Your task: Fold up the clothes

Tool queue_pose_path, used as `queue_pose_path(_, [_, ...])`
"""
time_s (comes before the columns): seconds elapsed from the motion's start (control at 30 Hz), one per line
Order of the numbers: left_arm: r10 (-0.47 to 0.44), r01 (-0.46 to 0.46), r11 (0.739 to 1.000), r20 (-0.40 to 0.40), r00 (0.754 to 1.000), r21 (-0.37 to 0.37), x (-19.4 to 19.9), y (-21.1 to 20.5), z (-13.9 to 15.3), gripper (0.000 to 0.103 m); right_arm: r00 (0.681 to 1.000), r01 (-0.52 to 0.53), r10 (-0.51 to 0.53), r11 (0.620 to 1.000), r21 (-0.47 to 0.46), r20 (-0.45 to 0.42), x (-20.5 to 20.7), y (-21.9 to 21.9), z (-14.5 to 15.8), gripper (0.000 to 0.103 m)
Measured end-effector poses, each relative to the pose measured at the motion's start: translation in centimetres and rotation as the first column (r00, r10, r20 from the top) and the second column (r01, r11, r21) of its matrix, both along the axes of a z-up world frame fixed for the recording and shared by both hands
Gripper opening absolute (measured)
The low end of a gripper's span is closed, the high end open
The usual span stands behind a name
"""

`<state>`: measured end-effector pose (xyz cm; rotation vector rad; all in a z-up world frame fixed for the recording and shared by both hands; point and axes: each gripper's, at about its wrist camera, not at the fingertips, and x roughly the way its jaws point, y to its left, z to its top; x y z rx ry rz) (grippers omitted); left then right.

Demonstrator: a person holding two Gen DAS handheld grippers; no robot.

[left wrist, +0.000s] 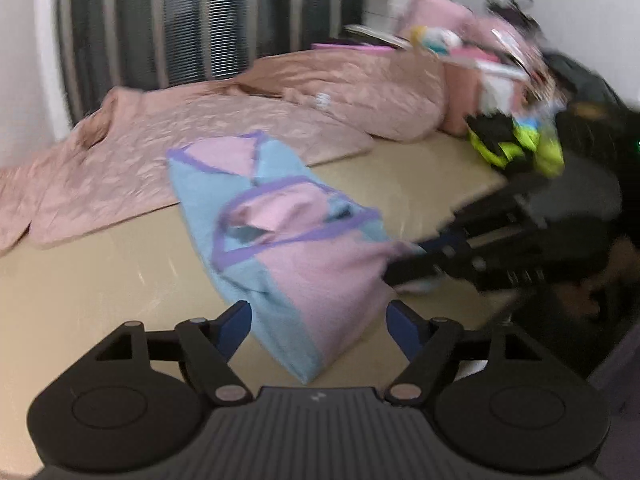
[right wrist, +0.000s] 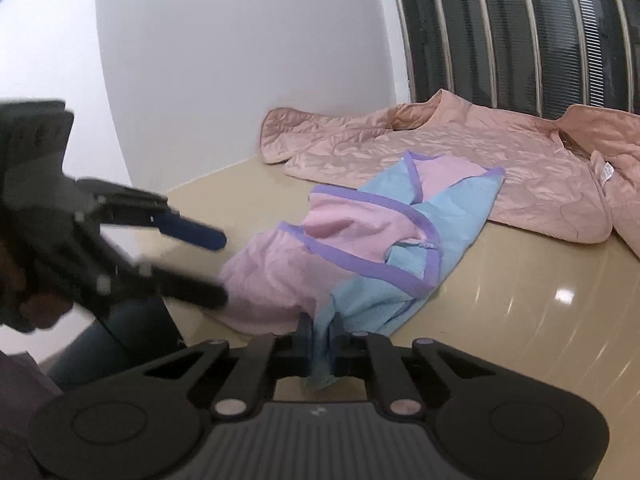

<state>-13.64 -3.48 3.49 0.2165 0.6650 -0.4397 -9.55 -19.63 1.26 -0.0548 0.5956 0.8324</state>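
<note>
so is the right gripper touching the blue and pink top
Touching. The right wrist view shows the right gripper shut on a blue edge of the top, cloth pinched between its pads.

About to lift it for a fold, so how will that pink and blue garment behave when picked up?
Probably floppy: the pink and blue garment lies rumpled, and its blue edge bunches in the shut right tool. Likely light, being thin knit. It may slide on the glossy table.

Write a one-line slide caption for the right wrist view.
Right gripper pinches the blue edge of a pink-and-blue, purple-trimmed garment on the beige table; left gripper open beside it.
</note>
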Motion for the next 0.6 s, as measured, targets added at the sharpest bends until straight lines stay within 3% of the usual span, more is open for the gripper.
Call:
queue_pose_path(0.13, [-0.031, 0.029, 0.996, 0.019, 0.999, 0.079, -0.3, -1.0, -0.7, 0.075, 1.000, 0.008, -0.007, 0.999, 0.037, -0.021, -0.1, -0.2, 0.1, 0.006])
queue_pose_path(0.27, [-0.076, 0.076, 0.992, -0.006, 0.997, 0.097, -0.8, -1.0, -1.1, 0.065, 0.999, 0.011, -0.009, 0.999, 0.054, -0.038, -0.2, -0.6, 0.3, 0.006])
queue_pose_path(0.5, [-0.124, 0.121, 0.984, 0.017, 0.992, 0.131, -2.2, -0.9, -1.5, 0.064, 0.998, 0.012, -0.009, 0.998, 0.055, -0.064, -1.4, -1.6, 0.5, 0.005])
queue_pose_path(0.6, [-0.143, 0.138, 0.981, 0.035, 0.989, 0.134, -2.6, -0.9, -1.7, 0.064, 1.000, 0.011, -0.010, 0.999, 0.033, -0.021, -2.6, -1.7, 0.9, 0.009])
